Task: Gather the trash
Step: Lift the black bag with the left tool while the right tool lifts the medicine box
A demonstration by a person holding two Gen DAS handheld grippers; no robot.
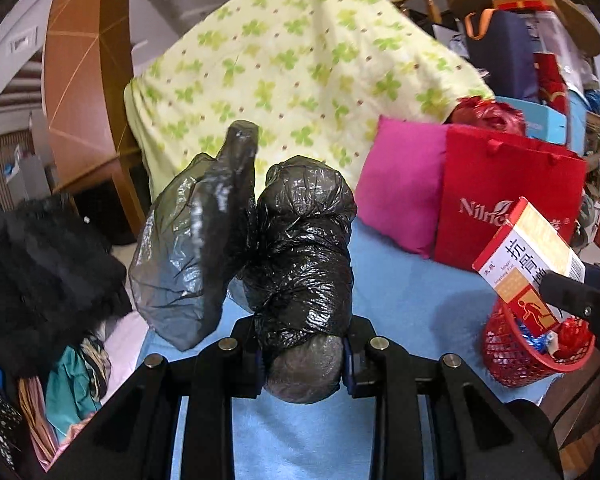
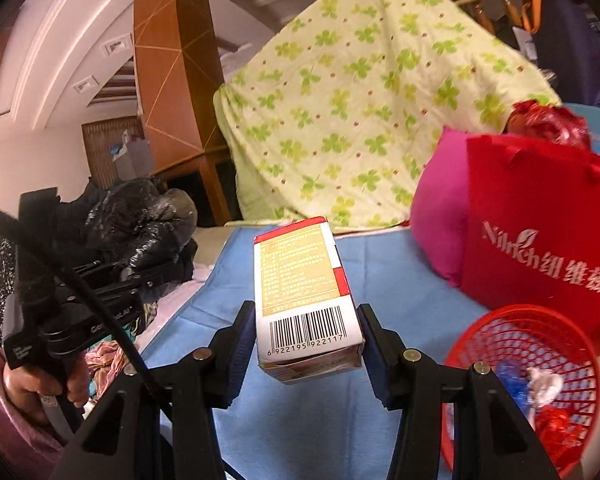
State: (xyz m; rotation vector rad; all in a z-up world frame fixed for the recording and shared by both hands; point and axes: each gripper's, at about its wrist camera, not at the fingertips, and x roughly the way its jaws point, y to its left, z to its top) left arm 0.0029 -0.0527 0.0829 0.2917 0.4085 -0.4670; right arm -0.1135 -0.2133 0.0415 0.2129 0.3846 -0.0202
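Left gripper [image 1: 304, 354] is clamped on a roll of black trash bags [image 1: 300, 256], jaws narrow, pads pressing the roll's lower end. I see one loose translucent bag flap [image 1: 180, 248] hanging off the roll's left side. Roll points up and away from the camera, held above the blue sheet [image 1: 412, 292].

Right gripper [image 2: 306, 346] grips a red, white and gold medicine box [image 2: 304, 292] with its barcode face toward the camera, jaws partly open to the box's width, pads flat on both long sides. Box sits clear above the blue sheet, tilted away. From the left wrist view I see the same box at right edge, just above the red mesh basket [image 1: 528, 354].

Basket stands on the sheet's right side, holding crumpled red, blue and white wrappers [image 2: 540, 396]. Behind it is a red Nilrich gift bag [image 2: 540, 240], with a magenta pillow [image 2: 436, 216] touching its left side. Clover-print bedding [image 2: 360, 100] is heaped at the back.

In the right wrist view a hand [image 2: 40, 388] in a pink sleeve holds the left gripper's handle at left.
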